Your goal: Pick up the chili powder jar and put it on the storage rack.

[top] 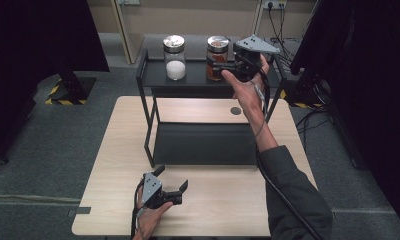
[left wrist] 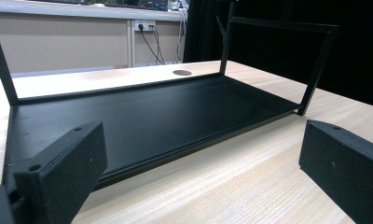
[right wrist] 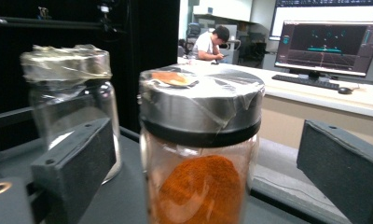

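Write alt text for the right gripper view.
A glass jar of orange powder with a taped metal lid stands between the right gripper's open black jaws, not yet clamped. A second lidded glass jar stands behind on the same black shelf.

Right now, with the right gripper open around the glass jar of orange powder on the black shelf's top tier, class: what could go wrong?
1. The right gripper has open jaws astride the orange-powder glass jar; closing off-centre might tip it.
2. The second glass jar with white powder stands close beside; a sideways swing could knock it.
3. Both sit high on the black metal shelf, so a fall could break glass.
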`<state>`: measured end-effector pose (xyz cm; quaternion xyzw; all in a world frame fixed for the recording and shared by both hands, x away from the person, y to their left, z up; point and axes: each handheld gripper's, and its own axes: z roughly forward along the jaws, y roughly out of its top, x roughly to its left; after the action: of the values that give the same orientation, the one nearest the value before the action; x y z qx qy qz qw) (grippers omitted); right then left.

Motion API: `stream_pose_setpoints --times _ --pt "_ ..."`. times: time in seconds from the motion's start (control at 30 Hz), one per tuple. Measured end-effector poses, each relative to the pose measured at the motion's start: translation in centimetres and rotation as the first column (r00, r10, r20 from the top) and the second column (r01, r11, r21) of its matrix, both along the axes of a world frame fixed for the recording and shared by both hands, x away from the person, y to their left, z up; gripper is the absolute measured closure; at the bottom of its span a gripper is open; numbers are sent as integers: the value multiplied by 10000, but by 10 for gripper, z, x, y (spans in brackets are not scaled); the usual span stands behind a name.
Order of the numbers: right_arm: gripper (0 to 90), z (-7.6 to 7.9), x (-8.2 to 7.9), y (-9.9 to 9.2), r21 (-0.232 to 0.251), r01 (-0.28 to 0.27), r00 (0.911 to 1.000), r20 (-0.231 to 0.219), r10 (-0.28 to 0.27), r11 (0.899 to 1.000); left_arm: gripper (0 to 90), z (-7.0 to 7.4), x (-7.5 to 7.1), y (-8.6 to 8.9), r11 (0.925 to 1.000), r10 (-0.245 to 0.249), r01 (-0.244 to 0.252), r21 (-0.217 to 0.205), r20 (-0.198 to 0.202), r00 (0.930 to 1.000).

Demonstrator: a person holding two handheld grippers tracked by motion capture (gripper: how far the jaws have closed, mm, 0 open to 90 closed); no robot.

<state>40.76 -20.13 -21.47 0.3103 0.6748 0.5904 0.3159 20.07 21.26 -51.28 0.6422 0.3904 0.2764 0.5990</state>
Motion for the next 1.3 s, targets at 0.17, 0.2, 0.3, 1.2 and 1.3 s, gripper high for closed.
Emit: stream_pose_setpoints --times 0.17,0.2,0.3,1.2,1.3 --pt "20 -4 -9 -9 217 -233 9997 43 232 9995 4 0 0 0 10000 21 -21 -22 -3 10000" --pt "18 -4 -12 -10 179 -198 9998 56 197 9996 4 0 0 0 10000 23 -23 -14 -3 10000" --pt "11 -9 -17 -17 377 -333 9994 63 331 9987 4 0 0 0 10000 15 -15 4 9 10000" --pt "4 -76 -69 -68 1025 -1370 9901 450 1330 9852 4 0 0 -1 9999 115 -115 -4 -12 9999" --pt "4 -85 -74 -72 986 -1341 9906 421 1305 9860 4 0 0 -1 9999 128 -128 -6 -5 9999"
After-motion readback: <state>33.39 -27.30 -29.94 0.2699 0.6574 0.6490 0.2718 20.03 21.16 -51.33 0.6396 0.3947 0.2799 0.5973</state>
